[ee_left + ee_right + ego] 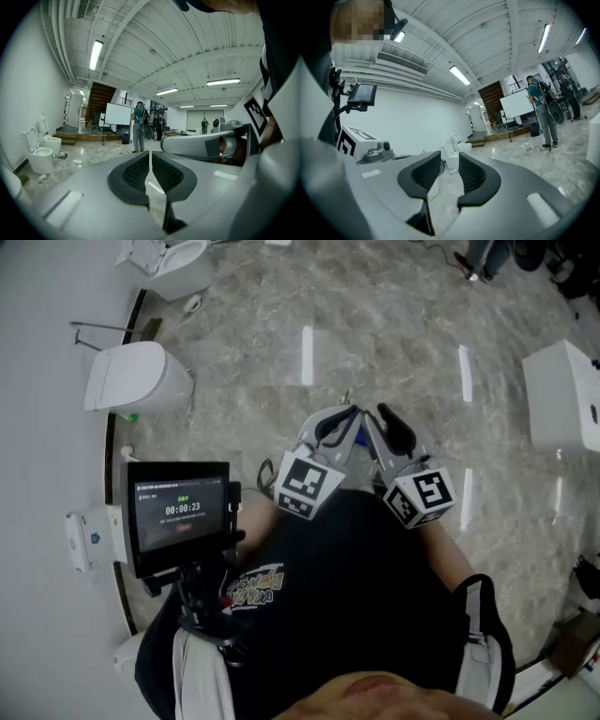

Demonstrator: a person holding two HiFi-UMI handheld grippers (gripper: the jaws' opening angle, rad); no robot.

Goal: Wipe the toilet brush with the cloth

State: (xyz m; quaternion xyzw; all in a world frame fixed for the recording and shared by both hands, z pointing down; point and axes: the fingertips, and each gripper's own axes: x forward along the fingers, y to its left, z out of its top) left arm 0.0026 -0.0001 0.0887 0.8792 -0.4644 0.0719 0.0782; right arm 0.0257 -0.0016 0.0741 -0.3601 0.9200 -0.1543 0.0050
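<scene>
At the centre of the head view, above a grey marble floor (262, 343), the person is holding the left gripper (343, 421) and the right gripper (388, 426) side by side, close to the chest. The left gripper's pads (136, 172) are sitting together, closed to a thin slit on nothing. The right gripper's pads (427, 172) are standing apart, with only floor showing between them. A white toilet (131, 377) is standing at the upper left of the frame, and a small monitor (178, 512) is glowing at the lower left. No view is showing the toilet brush or the cloth.

Toilet brush, cloth: not discernible
</scene>
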